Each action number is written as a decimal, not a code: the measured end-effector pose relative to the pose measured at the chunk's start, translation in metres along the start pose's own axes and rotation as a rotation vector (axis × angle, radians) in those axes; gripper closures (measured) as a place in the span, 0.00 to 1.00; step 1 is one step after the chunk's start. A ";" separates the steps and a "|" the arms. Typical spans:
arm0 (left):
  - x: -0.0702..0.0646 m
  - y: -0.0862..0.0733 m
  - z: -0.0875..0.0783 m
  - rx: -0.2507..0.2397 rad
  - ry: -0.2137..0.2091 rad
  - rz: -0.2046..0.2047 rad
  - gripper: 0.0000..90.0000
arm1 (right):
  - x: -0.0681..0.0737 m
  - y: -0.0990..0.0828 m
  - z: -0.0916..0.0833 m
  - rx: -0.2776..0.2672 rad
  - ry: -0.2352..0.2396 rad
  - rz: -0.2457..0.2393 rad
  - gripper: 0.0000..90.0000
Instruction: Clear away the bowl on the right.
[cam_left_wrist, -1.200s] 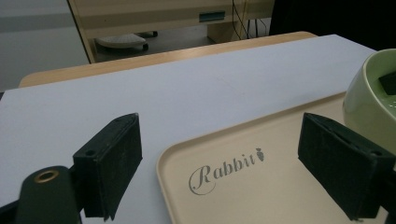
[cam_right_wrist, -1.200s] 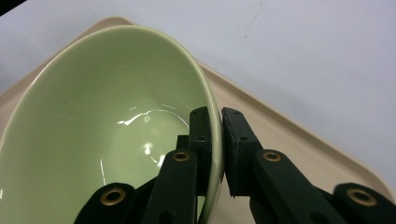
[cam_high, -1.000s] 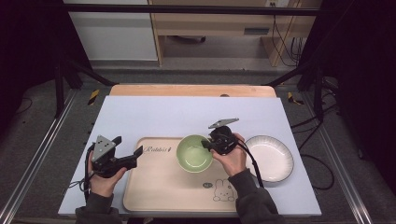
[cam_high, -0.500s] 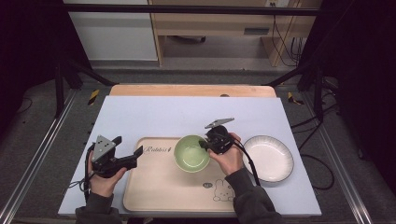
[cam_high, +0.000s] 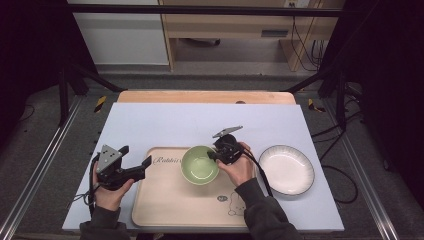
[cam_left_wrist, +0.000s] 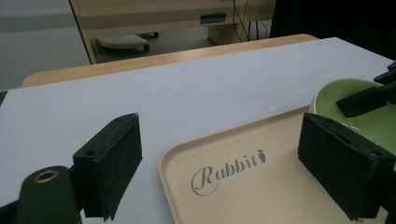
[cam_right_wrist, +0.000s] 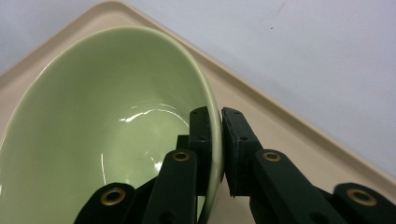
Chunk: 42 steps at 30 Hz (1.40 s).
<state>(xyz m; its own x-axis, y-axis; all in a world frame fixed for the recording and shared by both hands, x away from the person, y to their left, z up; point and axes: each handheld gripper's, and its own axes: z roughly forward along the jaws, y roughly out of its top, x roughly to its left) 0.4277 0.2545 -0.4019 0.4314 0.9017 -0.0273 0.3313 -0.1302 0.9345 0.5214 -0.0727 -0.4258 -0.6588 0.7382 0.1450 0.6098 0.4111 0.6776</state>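
A light green bowl (cam_high: 199, 166) is over the upper middle of the beige tray (cam_high: 165, 205). My right gripper (cam_high: 214, 155) is shut on the bowl's right rim. In the right gripper view one pad sits inside the bowl (cam_right_wrist: 102, 121) and one outside, with the gripper (cam_right_wrist: 217, 140) clamped across the wall. The bowl looks tilted there, and whether it rests on the tray (cam_right_wrist: 299, 140) I cannot tell. My left gripper (cam_high: 144, 164) is held at the tray's left edge, open, with nothing between its pads. In the left gripper view the gripper (cam_left_wrist: 224, 172) looks along the tray (cam_left_wrist: 243, 200) toward the bowl (cam_left_wrist: 329, 93).
A white ribbed plate (cam_high: 286, 169) lies on the pale blue table cover (cam_high: 165, 120) to the right of the tray. The tray carries the word "Rabbit" (cam_left_wrist: 226, 170) and a small cartoon print (cam_high: 229, 202) near its front right corner. A wooden strip (cam_high: 200, 96) runs along the table's far edge.
My right gripper has carried the green bowl a little to the left and lower over the tray. The left hand has stayed where it was.
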 end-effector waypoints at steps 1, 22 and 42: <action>0.000 0.000 0.000 -0.001 0.001 0.001 0.15 | 0.000 0.000 0.000 0.005 -0.004 0.007 0.92; -0.002 0.000 0.000 0.004 -0.005 0.004 0.15 | -0.004 -0.004 0.004 0.044 -0.008 0.024 0.92; -0.002 0.000 0.001 0.007 -0.007 0.009 0.15 | -0.012 -0.009 0.009 0.066 -0.014 0.046 0.93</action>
<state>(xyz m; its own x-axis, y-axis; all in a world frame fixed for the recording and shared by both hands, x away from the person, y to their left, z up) 0.4273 0.2522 -0.4023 0.4401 0.8977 -0.0208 0.3330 -0.1416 0.9322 0.5279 -0.0803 -0.4397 -0.6237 0.7643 0.1640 0.6672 0.4111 0.6212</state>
